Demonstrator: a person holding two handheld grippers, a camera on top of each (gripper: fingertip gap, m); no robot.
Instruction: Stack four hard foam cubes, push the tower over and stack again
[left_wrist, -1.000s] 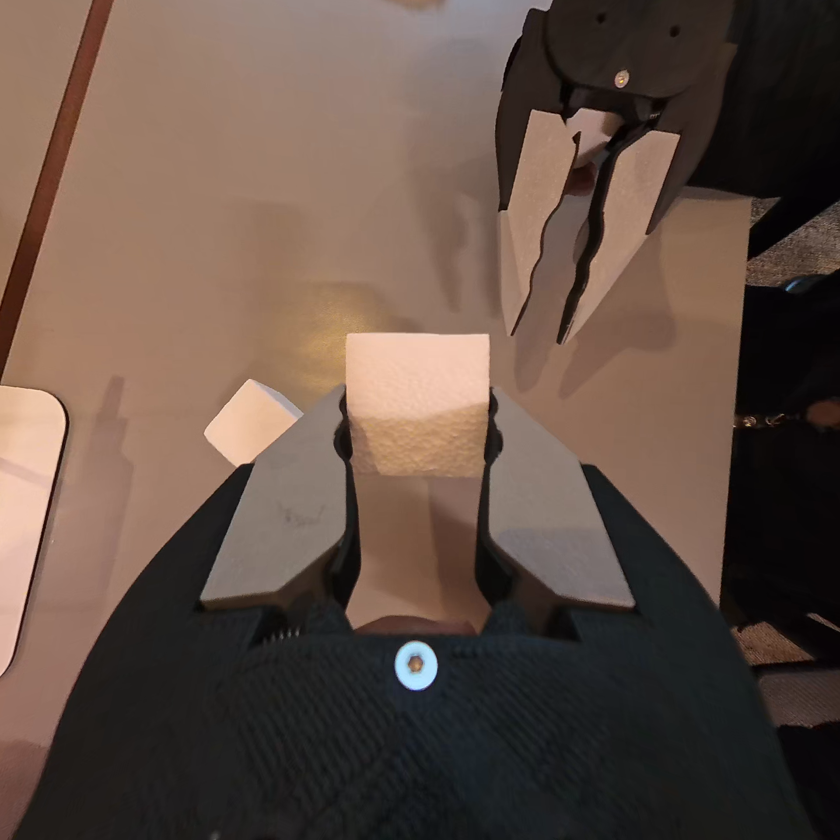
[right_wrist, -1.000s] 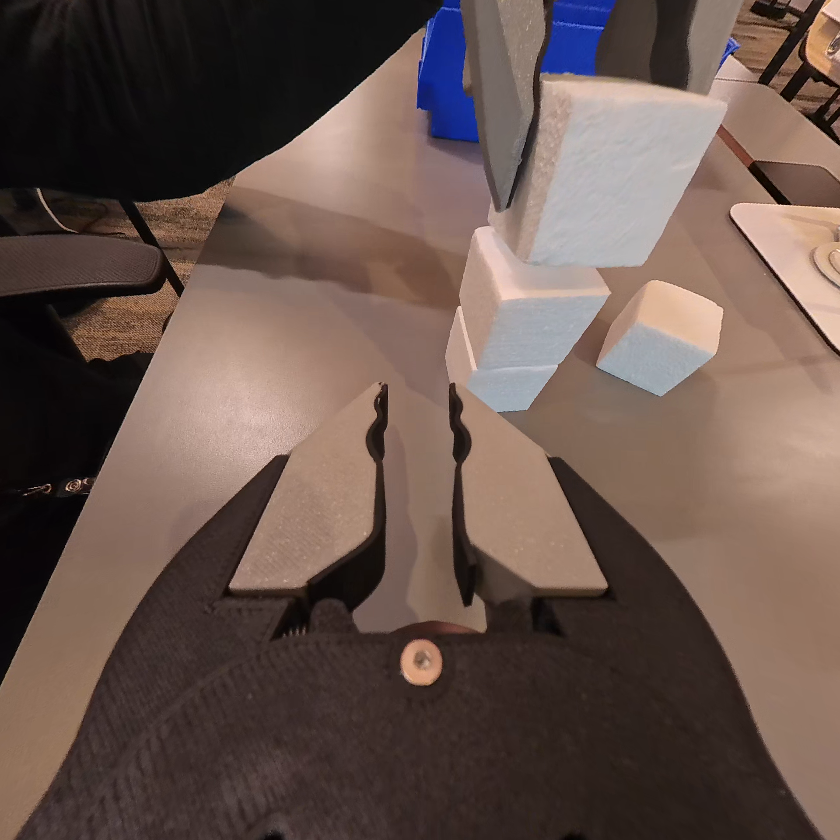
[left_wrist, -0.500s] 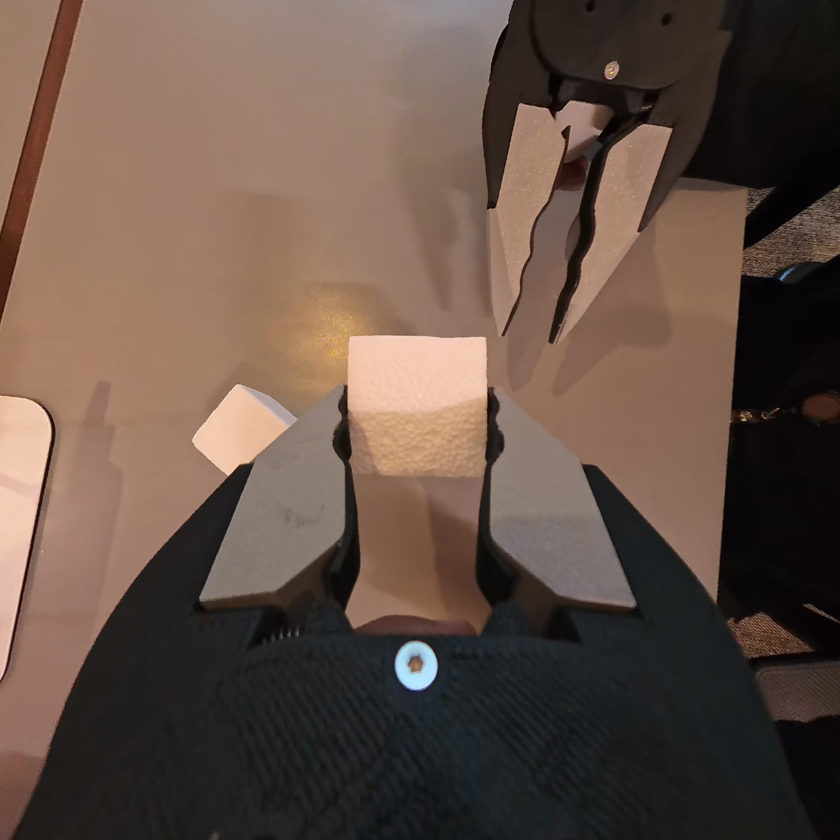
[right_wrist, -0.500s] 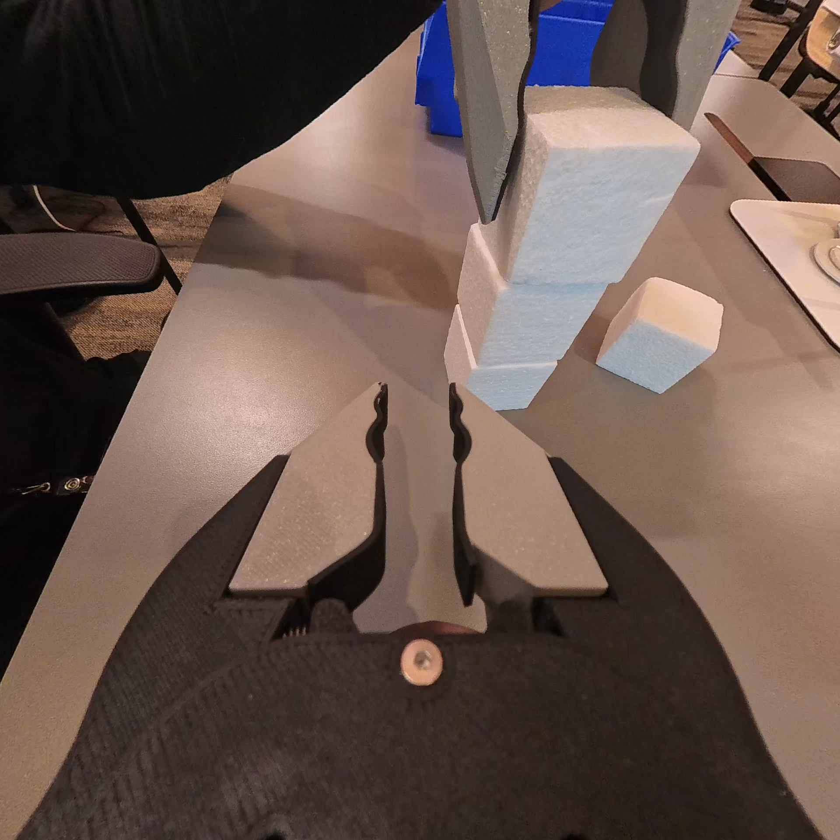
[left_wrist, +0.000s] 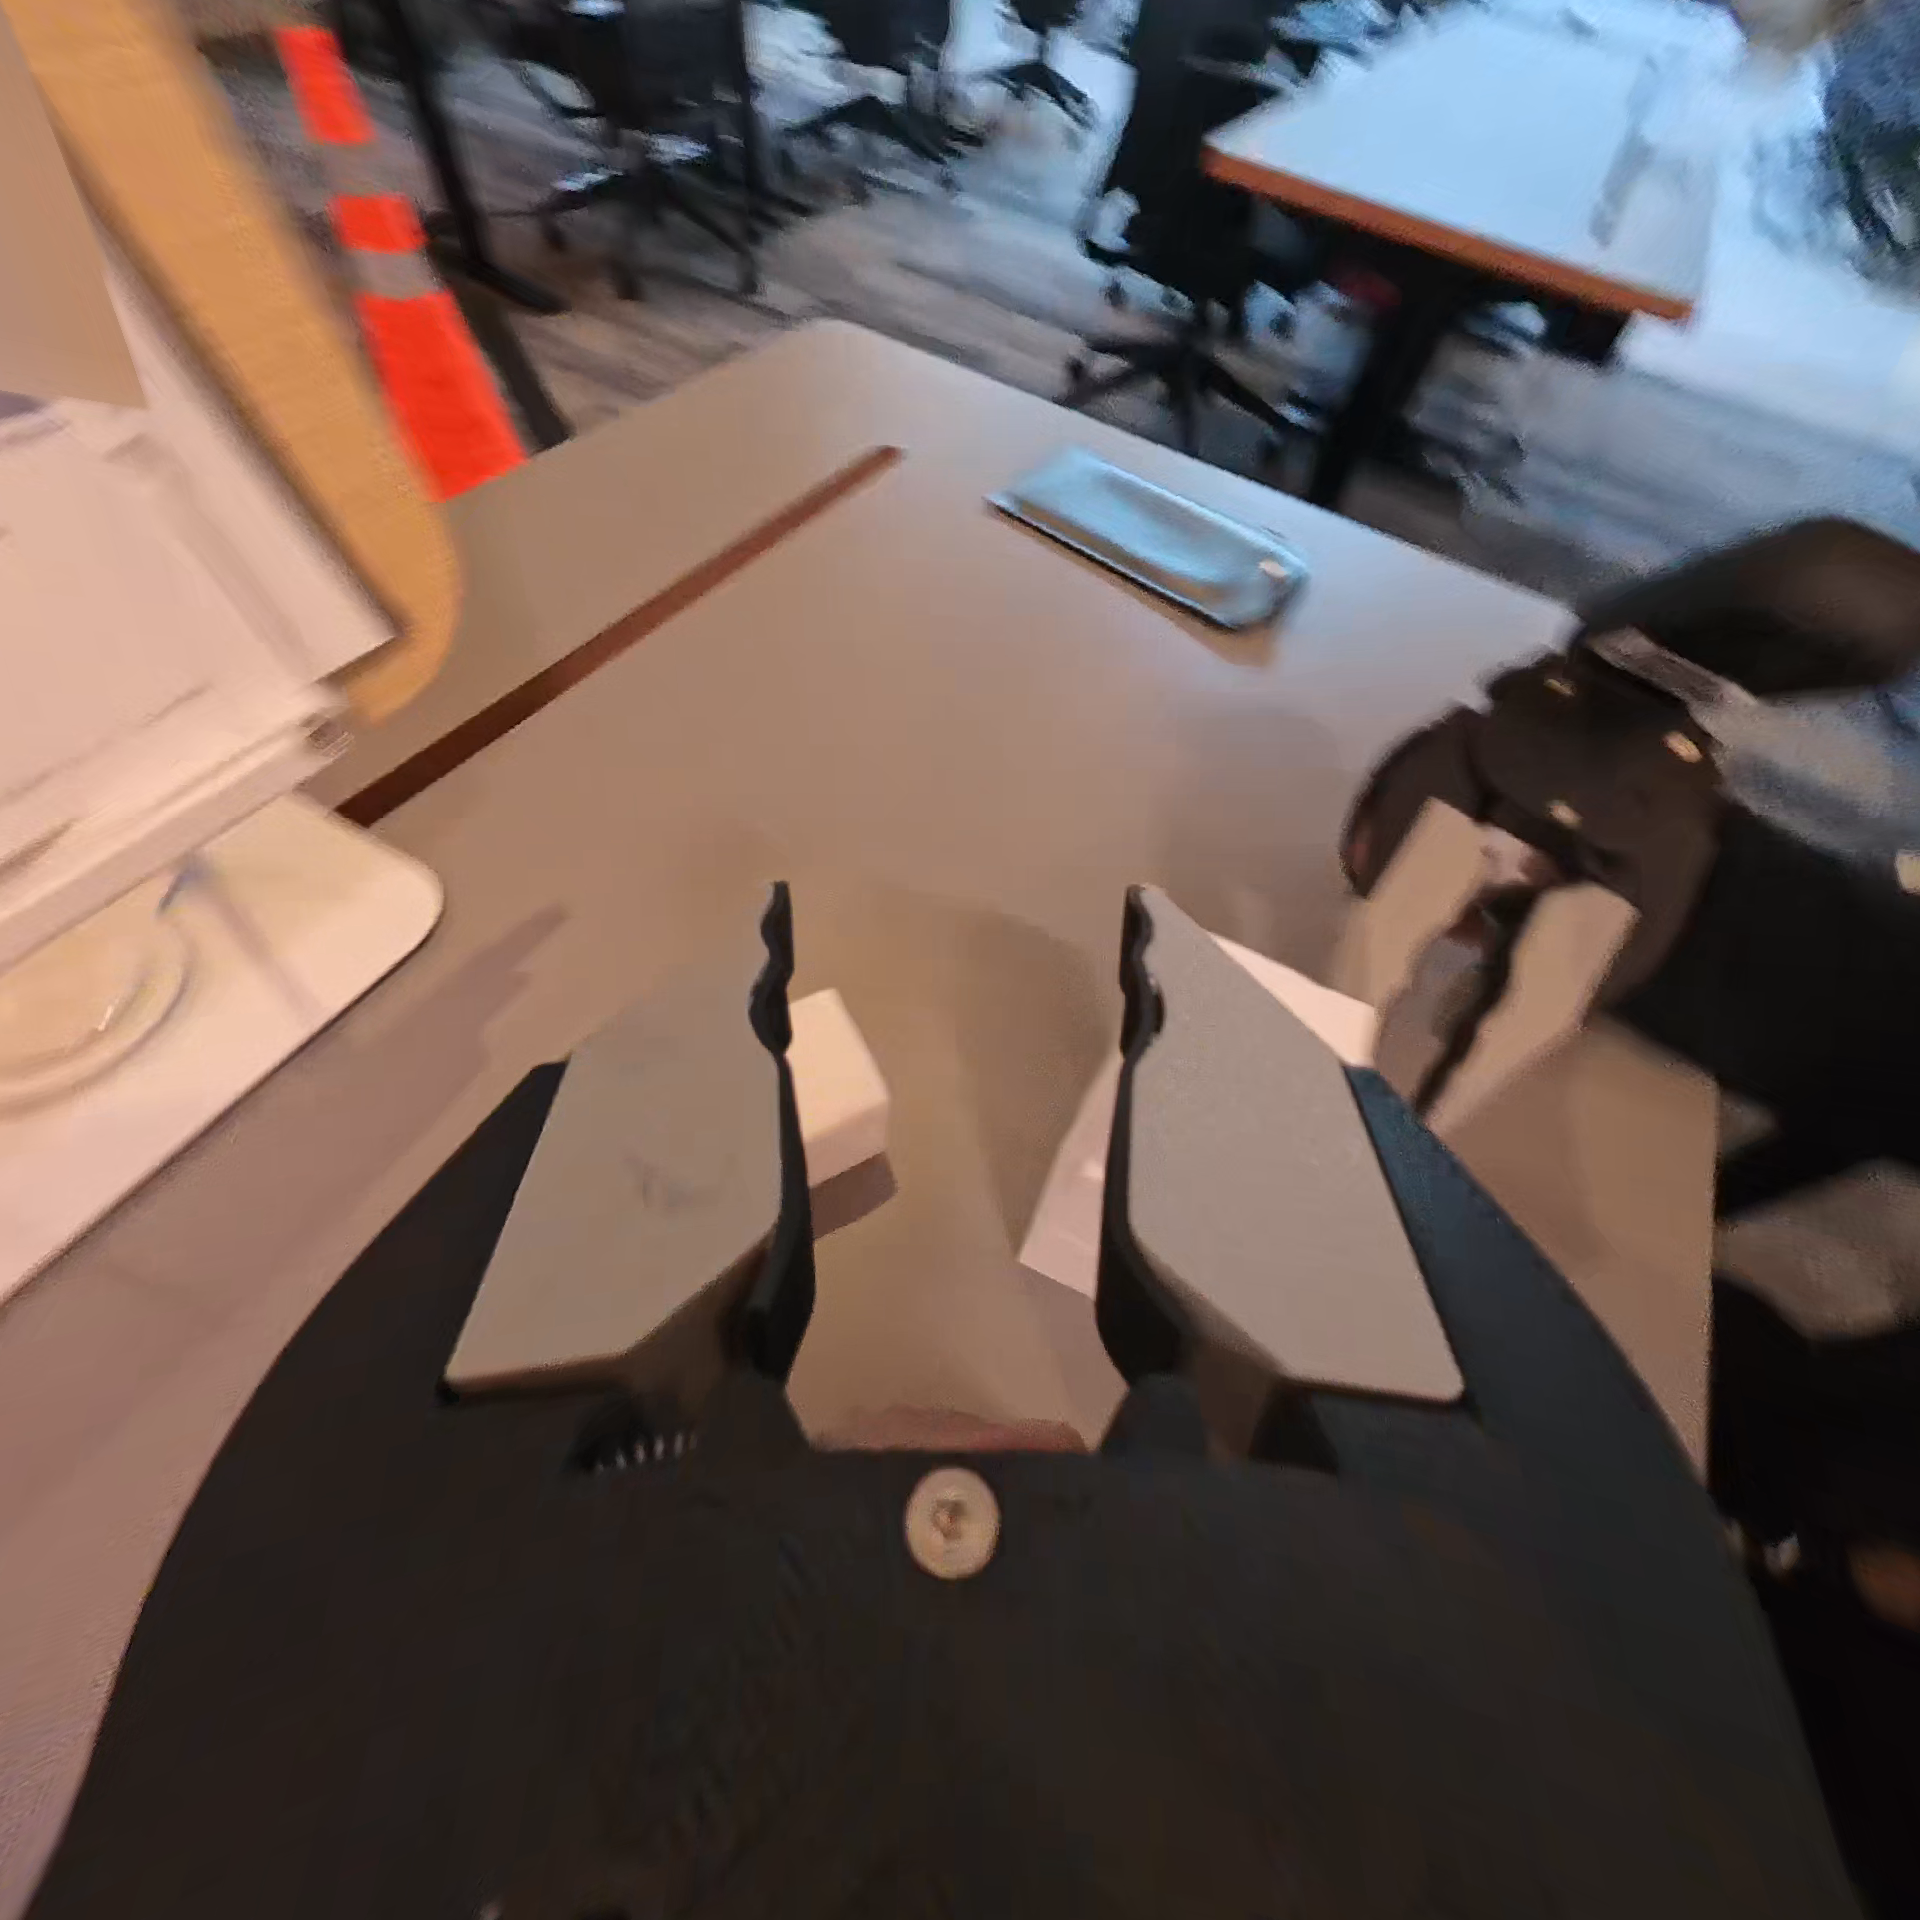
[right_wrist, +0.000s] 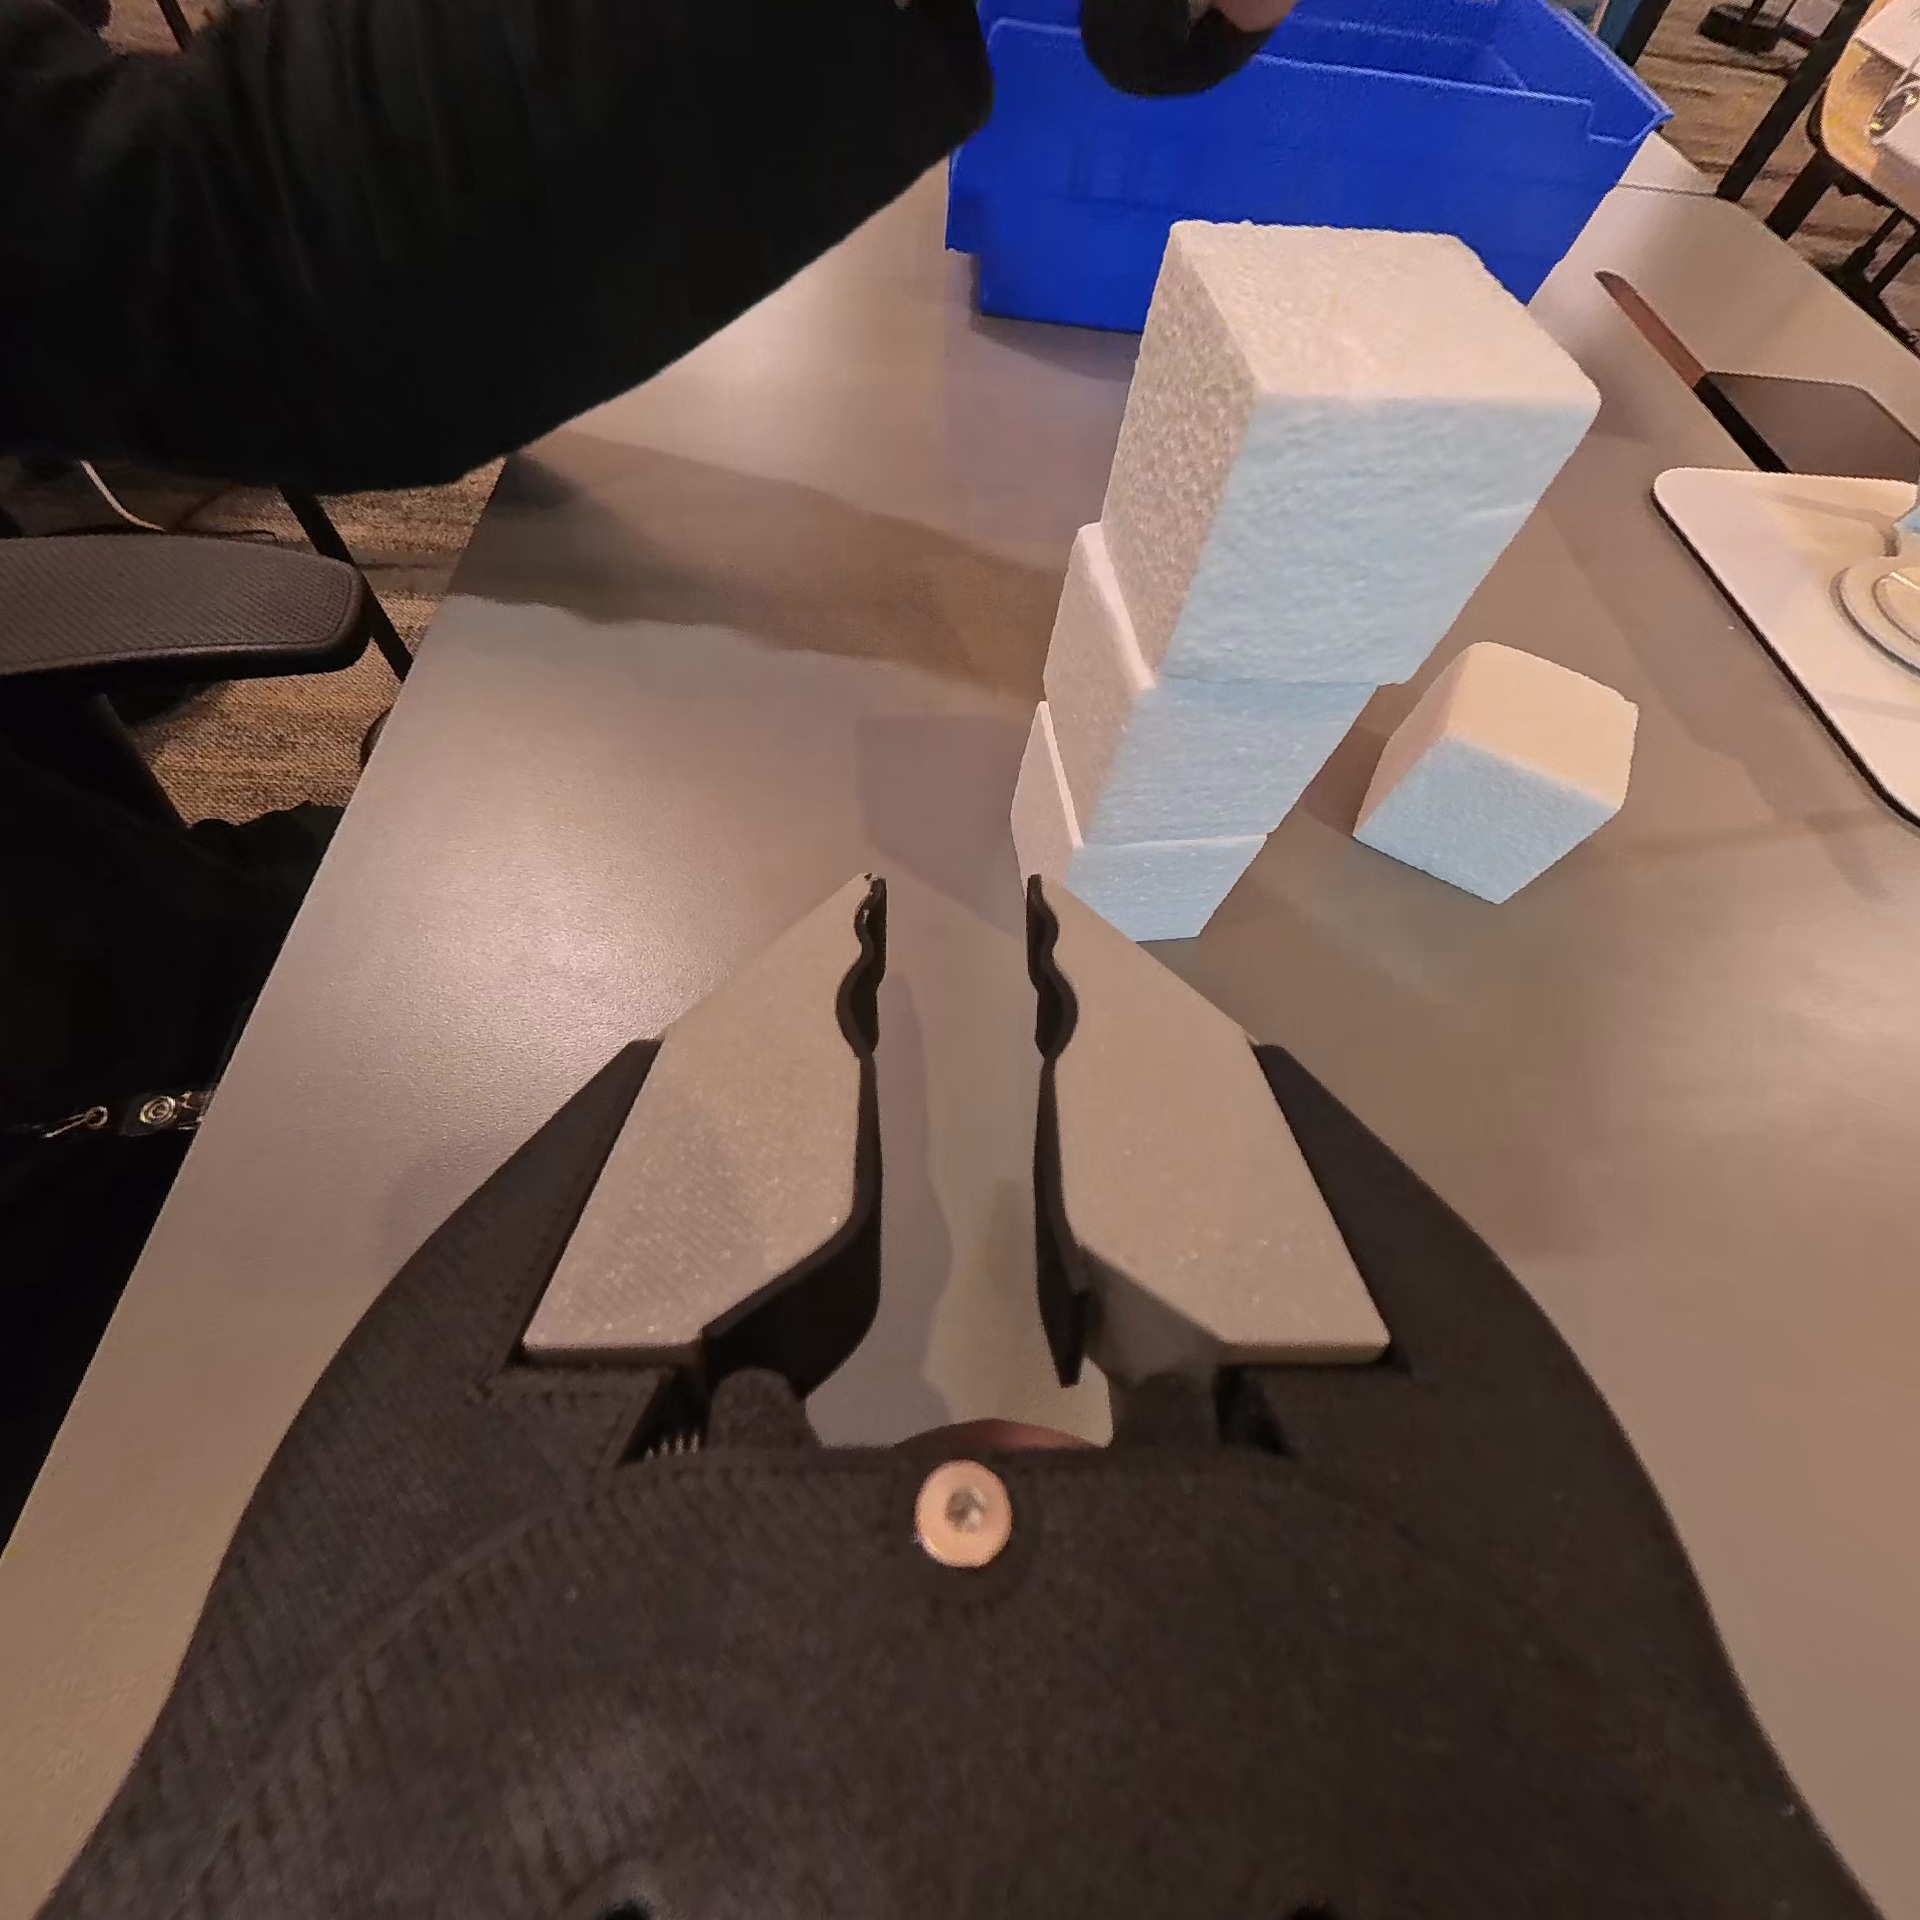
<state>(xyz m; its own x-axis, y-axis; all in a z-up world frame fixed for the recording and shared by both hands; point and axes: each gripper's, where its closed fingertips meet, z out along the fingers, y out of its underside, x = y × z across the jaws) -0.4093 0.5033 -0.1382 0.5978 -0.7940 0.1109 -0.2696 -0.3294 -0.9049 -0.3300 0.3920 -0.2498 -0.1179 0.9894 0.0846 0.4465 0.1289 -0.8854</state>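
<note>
Three white foam cubes stand as a slightly staggered tower in the right wrist view: the top cube (right_wrist: 1340, 457), the middle cube (right_wrist: 1195, 748) and the bottom cube (right_wrist: 1143, 883). A fourth cube (right_wrist: 1496, 769) lies loose on the table to the right of the tower. My right gripper (right_wrist: 954, 894) is empty, its jaws a little apart, just in front and left of the tower's base. My left gripper (left_wrist: 954, 914) is open and empty above the table. The left wrist view is blurred; the loose cube (left_wrist: 836, 1081) and the tower (left_wrist: 1283, 1013) show behind its fingers. The right gripper (left_wrist: 1486, 1018) shows at right.
A blue bin (right_wrist: 1299, 156) stands behind the tower. A white tray (right_wrist: 1787, 561) lies at the right, also in the left wrist view (left_wrist: 260, 987). A flat grey device (left_wrist: 1153, 540) lies farther off. A black sleeve (right_wrist: 416, 208) reaches over the table's left edge. My left gripper's tips are some 12 cm from the loose cube (left_wrist: 836, 1081). The right camera catches it too, in the right wrist view (right_wrist: 1496, 731).
My left gripper has let go of the third cube on top of the tower, opened, and lifted away, tilting up. The right gripper has not moved.
</note>
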